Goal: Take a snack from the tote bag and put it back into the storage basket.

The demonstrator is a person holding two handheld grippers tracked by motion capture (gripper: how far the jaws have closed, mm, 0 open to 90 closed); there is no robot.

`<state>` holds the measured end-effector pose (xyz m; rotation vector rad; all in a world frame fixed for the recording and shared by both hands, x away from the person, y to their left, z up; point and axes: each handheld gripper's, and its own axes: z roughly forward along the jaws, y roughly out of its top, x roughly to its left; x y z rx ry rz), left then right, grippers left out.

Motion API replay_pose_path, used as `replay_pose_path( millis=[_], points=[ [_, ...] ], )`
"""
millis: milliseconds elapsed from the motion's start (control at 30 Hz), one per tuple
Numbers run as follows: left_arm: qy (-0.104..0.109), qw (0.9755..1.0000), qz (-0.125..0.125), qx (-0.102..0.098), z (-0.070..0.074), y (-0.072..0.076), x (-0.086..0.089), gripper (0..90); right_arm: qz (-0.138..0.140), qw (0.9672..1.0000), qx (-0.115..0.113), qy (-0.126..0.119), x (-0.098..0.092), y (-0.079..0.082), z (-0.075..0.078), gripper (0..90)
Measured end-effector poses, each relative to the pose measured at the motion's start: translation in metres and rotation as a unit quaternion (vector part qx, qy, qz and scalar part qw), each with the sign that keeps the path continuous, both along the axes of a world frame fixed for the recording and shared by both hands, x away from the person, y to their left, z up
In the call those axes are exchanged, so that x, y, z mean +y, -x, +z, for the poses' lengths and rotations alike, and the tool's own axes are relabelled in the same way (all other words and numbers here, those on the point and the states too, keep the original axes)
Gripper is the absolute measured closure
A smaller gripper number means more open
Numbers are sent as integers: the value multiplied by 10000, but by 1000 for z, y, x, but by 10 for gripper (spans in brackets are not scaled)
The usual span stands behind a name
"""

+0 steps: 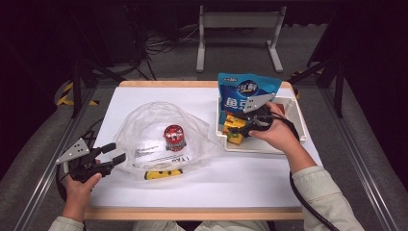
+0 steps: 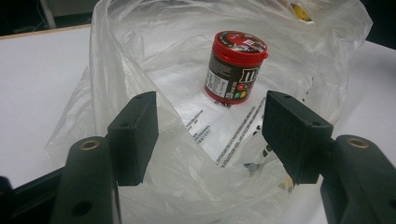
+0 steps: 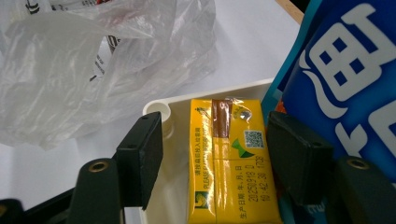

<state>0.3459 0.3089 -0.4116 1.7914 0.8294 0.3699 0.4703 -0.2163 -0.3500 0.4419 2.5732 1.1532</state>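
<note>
**Right gripper poised over the yellow carton pack, bag mouth held ready**

Right gripper [image 3: 212, 154] sits in the white tray [image 1: 299, 115], jaws apart on either side of the yellow drink-carton pack [image 3: 231, 168], pads not pressing; likely the next item for bagging. Left gripper [image 2: 210, 135] stands open too, the clear plastic bag [image 1: 159, 139] rim bunched between its jaws, seemingly keeping the mouth accessible on the white surface [image 1: 250, 178]. A blue snack pouch [image 1: 245, 94] leans upright beside the pack. The pack's long axis runs straight away from the gripper camera. A red-lidded candy tub [image 2: 235, 67] already stands upright inside the bag.
</note>
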Motion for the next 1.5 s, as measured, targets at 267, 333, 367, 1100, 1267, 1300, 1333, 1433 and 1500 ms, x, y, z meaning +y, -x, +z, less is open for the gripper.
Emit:
replay_pose_path(
  millis=[267,333,367,1100,1267,1300,1333,1433,1500],
  points=[
    [12,10000,3,11,-1,0,0,368,15,9989,-267,-391,-4,14,13,378],
    [16,10000,6,13,-1,0,0,368,24,9985,-281,-464,-4,19,13,390],
    [15,10000,4,13,-1,0,0,368,19,9984,-261,-507,-5,21,13,402],
    [-17,10000,6,7,0,0,-1,368,-302,9975,96,-635,-19,51,-10,838],
    [-6,10000,1,13,-1,0,-1,368,-379,9977,182,-526,-18,51,-18,900],
    [-7,10000,4,17,-1,0,-1,368,-398,9980,181,-457,-18,51,-18,900],
    [-9,10000,-4,12,-1,0,-1,368,-419,9981,169,-410,-17,50,-19,900],
    [-9,10000,-6,13,-1,0,-1,368,-433,9981,195,-398,-17,49,-21,900],
    [-30,10000,-11,-6,0,0,0,368,-462,9981,232,-322,-16,48,-25,900]
  ],
)
